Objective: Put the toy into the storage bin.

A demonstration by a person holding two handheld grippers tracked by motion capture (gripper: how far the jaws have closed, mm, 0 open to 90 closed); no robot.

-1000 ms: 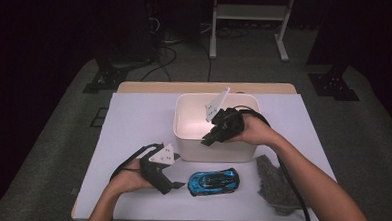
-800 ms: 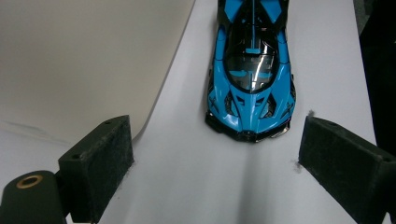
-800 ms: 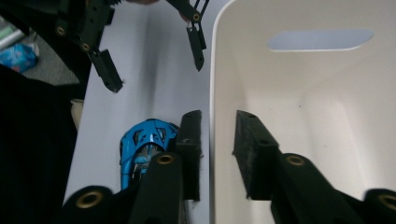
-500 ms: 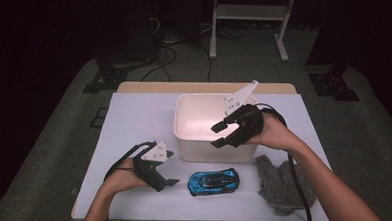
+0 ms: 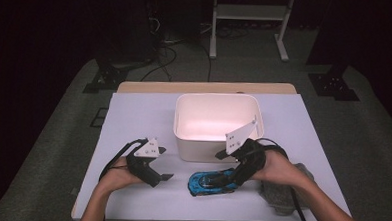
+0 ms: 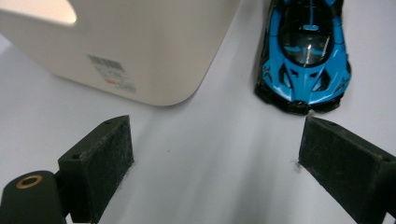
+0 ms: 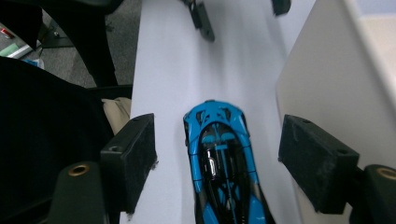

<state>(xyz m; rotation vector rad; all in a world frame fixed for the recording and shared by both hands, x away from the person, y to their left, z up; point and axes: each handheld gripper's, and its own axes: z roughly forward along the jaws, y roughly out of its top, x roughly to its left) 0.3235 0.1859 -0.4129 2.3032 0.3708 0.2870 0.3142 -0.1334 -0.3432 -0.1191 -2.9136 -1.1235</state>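
Table [image 5: 134, 113]: bin [image 5: 216, 124] at centre, toward the far edge. Toy car [image 5: 212, 180] in front of the bin, near my edge. Cloth [image 5: 280, 194] right of the car. My left gripper [image 5: 168, 177] sits left of the car; my right gripper [image 5: 231, 179] straddles the car's right end, pads apart from it.

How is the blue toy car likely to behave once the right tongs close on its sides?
The blue toy car looks rigid, so it should hold its shape between the pads. Its glossy, tapered body may slip if pinched near the narrow nose. It probably sits on wheels, so a nudge along its length could roll it across the smooth table before the right tongs grip.
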